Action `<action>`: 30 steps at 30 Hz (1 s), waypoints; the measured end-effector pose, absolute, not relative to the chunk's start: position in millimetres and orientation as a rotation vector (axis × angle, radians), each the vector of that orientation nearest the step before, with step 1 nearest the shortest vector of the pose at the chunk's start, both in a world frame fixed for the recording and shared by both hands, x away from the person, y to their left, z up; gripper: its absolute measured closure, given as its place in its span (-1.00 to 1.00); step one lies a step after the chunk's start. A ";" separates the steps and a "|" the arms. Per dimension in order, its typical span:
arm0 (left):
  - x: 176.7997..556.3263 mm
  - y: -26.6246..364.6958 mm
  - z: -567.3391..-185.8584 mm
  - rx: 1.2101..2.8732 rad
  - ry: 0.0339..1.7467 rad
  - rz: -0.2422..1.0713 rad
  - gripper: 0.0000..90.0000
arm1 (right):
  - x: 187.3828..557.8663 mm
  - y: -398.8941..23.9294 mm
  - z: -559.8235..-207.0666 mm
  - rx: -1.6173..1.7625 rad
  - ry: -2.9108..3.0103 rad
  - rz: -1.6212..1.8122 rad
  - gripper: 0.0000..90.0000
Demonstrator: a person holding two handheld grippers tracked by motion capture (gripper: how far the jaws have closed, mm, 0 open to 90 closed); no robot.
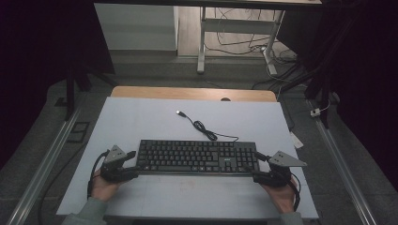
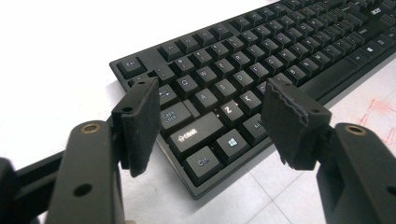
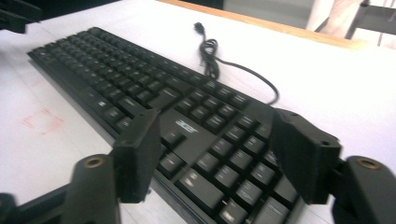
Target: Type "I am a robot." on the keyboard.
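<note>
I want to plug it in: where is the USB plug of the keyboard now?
In the high view the USB plug lies on the white table, behind the keyboard, left of centre.

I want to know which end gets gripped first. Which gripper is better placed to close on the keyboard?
Probably the left gripper: its open jaws already straddle the keyboard's front left corner. The right gripper also brackets its end, open, but its view is blurred, so it seems less settled.
</note>
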State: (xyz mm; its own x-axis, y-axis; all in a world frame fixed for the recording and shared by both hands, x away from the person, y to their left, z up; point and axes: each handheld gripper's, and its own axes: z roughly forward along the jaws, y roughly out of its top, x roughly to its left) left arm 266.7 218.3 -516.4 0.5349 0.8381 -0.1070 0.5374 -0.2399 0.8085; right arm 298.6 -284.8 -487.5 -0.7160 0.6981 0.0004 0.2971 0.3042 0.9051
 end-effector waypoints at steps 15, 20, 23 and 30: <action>267.3 214.3 -515.7 1.928 1.097 0.450 -0.18 | 312.0 -239.6 -480.2 0.810 2.289 1.348 0.99; 265.5 214.0 -515.1 1.923 1.091 0.454 -0.13 | 317.0 -221.0 -477.4 0.779 2.306 1.376 0.99; 265.3 214.3 -515.5 1.925 1.088 0.458 -0.10 | 319.0 -212.9 -477.4 0.763 2.316 1.378 0.99; 264.9 213.9 -516.4 1.926 1.087 0.454 0.16 | 326.8 -185.9 -480.3 0.721 2.353 1.385 0.99</action>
State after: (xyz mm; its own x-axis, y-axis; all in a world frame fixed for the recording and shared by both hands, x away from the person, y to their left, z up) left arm 264.9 213.9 -516.4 0.5548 0.8269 -0.0919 0.5159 -0.2553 0.8177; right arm 326.8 -185.9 -480.3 -0.8229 0.5679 -0.0163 0.2612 0.4037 0.8768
